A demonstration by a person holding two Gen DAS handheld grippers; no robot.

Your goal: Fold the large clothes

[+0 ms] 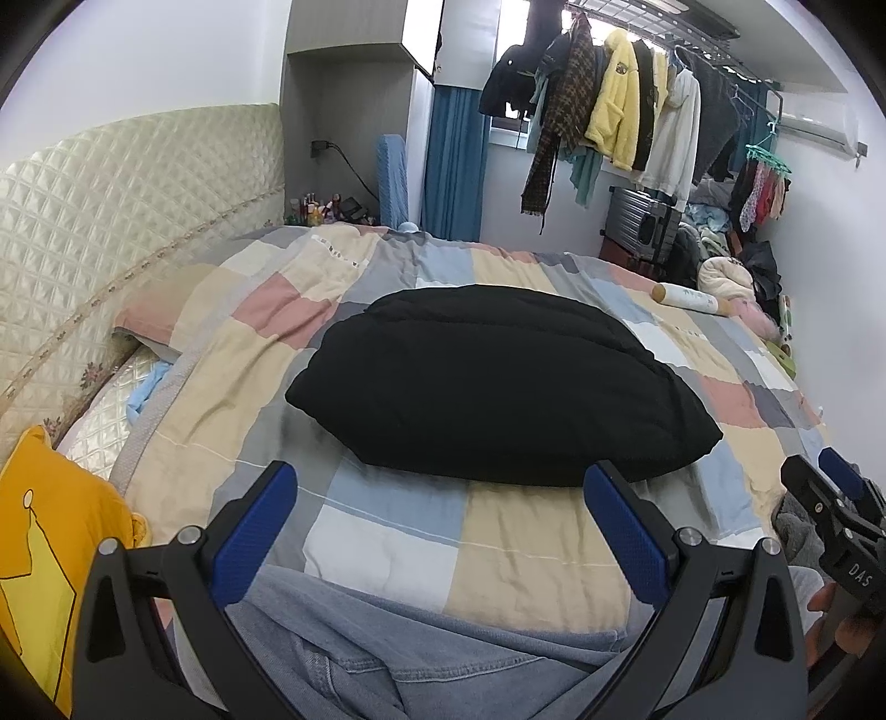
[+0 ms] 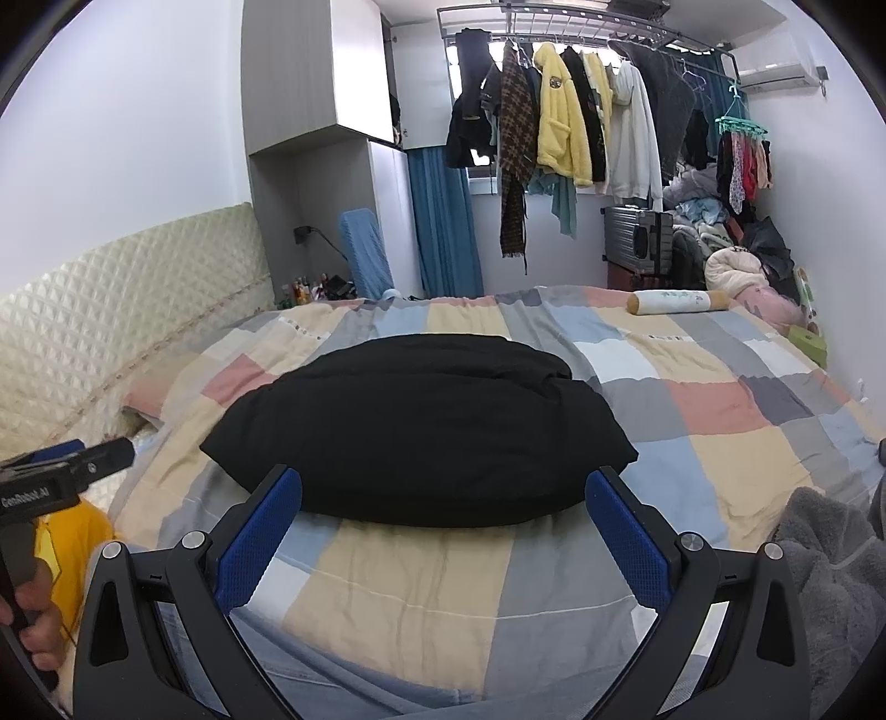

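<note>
Both pairs of fingers stand spread wide with nothing between them. On the left gripper (image 1: 440,531) the blue-padded fingers (image 1: 255,534) hover over the near edge of the bed (image 1: 387,554), above a grey-blue denim garment (image 1: 421,653) that lies at the very near edge. The right gripper (image 2: 443,531) hangs likewise open over the quilt (image 2: 720,443), its fingers (image 2: 626,545) framing the near edge of the black garment (image 2: 421,437).

That black garment lies folded into a thick, rounded bundle in the middle of the bed, on the patchwork quilt of beige, pink, grey, blue and white squares. Neither gripper touches it; it sits just beyond the fingertips in both views.

From the left wrist view the right gripper shows at the right edge, held by a hand (image 1: 830,626). From the right wrist view the left gripper shows at the left edge, gripped by the other hand (image 2: 33,620).

A yellow cloth (image 1: 39,554) lies at the near left of the bed, a grey fleecy cloth (image 2: 825,576) at the near right. A quilted cream headboard (image 1: 111,210) runs along the left. A white bolster (image 2: 673,303) rests at the far right of the bed. Beyond, coats hang from a rack (image 2: 581,33) by the window, with a suitcase (image 2: 637,241) below.
</note>
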